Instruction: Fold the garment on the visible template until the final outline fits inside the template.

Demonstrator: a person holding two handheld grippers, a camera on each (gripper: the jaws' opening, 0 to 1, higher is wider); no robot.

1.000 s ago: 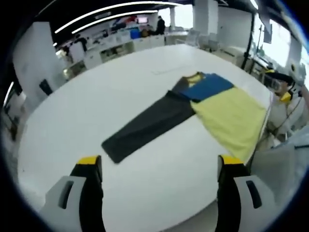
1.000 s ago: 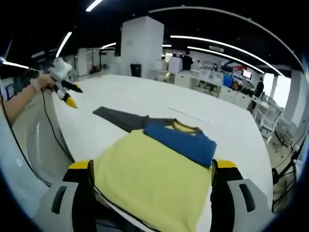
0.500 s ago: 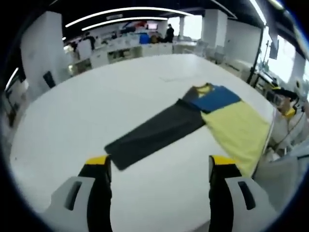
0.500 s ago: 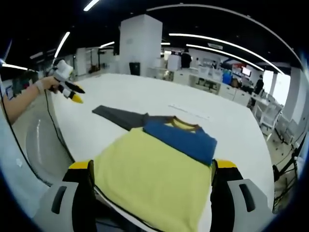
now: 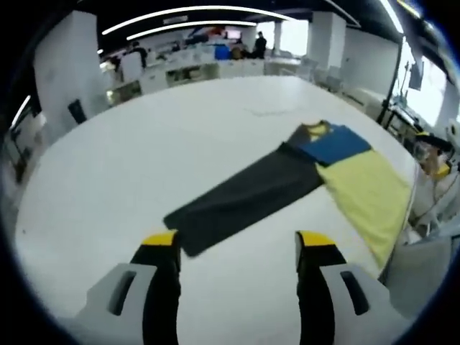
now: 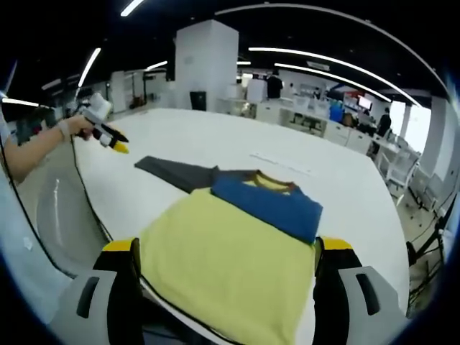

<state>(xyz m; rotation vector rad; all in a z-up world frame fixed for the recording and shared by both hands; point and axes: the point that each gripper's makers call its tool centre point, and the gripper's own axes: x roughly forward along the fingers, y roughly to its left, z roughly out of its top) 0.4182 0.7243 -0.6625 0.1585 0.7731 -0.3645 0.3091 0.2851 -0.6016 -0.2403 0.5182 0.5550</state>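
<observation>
Left gripper view: the left gripper hovers above the white bench, its yellow-tipped jaws spread apart and empty, touching nothing. Just beyond the tips lies the garment, flat on the bench; its dark grey sleeve stretches toward the left jaw, and the blue shoulder panel and pale yellow body lie farther right, near the bench's edge. Right gripper view: the right gripper has its jaws wide apart, framing the near yellow hem of the garment without visibly gripping it. The sleeve extends far left. At the far left, a hand holds the left gripper.
</observation>
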